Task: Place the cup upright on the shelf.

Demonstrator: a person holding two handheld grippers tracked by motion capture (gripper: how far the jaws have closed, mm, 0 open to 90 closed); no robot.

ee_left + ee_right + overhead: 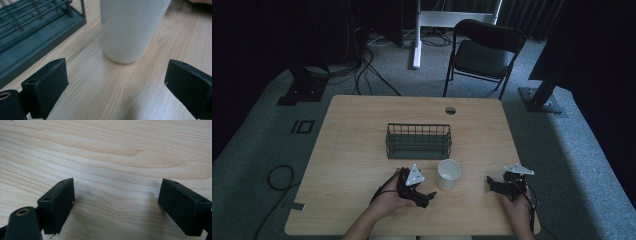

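My left tool [424,192] sits low over the table [357,150], its jaws spread wide with nothing between them. Just past their tips stands a white cup [448,174] — upright, open mouth up, near the front middle of the table. In the left gripper view the cup [131,27] rises close ahead of the gap, not yet between the jaws and touching neither. A dark wire basket [418,141] lies just behind the cup, toward the table's centre; its base and bars [30,35] run along the left of that view.

My right tool [498,184] rests well to the right of the cup, near the front edge — jaws also wide apart, with only bare wood grain [115,157] under them.

A black folding chair [484,52] stands beyond the far side.
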